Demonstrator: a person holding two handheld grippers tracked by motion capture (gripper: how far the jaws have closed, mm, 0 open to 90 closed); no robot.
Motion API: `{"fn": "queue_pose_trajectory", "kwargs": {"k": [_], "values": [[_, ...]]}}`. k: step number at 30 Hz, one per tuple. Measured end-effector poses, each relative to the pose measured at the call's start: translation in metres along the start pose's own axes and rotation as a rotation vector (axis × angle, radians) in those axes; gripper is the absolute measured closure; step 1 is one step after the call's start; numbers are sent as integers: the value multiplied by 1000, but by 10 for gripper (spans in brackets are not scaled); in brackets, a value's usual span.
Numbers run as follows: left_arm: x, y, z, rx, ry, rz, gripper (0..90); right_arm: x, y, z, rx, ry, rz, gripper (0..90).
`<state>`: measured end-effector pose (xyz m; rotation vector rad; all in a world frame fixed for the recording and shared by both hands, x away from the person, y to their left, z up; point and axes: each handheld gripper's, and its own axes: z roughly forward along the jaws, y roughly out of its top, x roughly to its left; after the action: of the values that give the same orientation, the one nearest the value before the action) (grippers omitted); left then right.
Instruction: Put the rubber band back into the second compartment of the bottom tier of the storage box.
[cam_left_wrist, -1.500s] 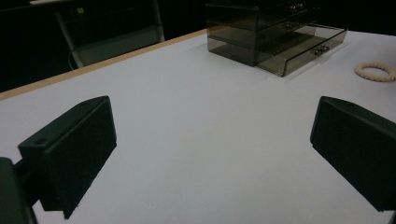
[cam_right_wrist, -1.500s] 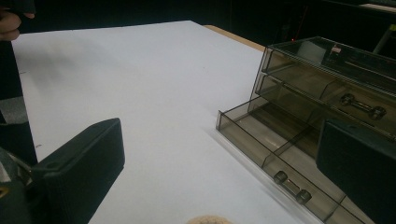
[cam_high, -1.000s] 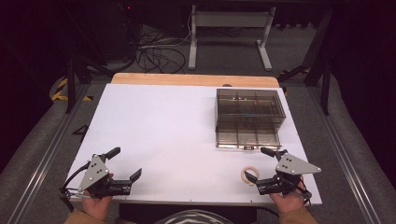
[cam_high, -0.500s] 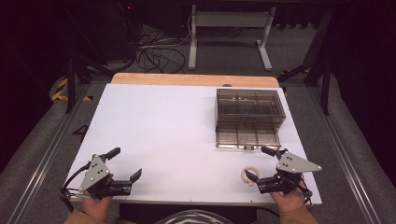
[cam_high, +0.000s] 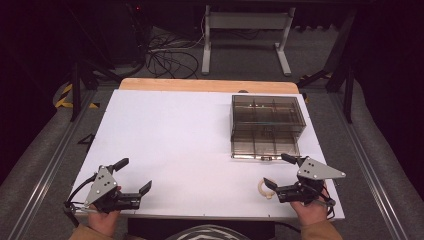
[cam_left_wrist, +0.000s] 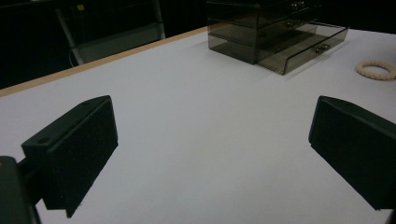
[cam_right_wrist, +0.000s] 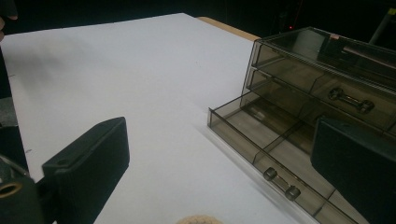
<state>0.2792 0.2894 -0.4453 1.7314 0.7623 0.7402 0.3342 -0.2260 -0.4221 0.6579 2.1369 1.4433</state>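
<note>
A smoky clear drawer box stands at the right back of the white table; its bottom drawer is pulled out. A small cream rope ring lies near the front edge, just left of my right gripper. The ring and the box also appear far off in the left gripper view. My right gripper stands open, its jaws wide apart, with the ring just below them. At the front left my left gripper rests open and holds nothing.
A wooden strip runs along the table's far edge. Behind it are a metal stand and cables on the floor. Grey rails flank the table on both sides.
</note>
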Motion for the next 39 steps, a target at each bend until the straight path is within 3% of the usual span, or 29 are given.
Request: {"fn": "queue_pose_trajectory", "kwargs": {"k": [6,11,13,19,27,39], "values": [[0,0,0,2,1,1,19,-2,5,1,62,-4,-10,68],[0,0,0,3,2,-1,20,-9,8,3,154,22,27,113],[0,0,0,2,1,-2,20,-10,8,5,185,12,30,117],[0,0,1,7,-3,-2,21,-10,9,5,220,10,43,147],[0,-1,2,12,-6,-5,22,-15,8,6,304,2,57,325],[0,0,2,15,-4,-1,23,-16,6,16,451,-18,40,410]]}}
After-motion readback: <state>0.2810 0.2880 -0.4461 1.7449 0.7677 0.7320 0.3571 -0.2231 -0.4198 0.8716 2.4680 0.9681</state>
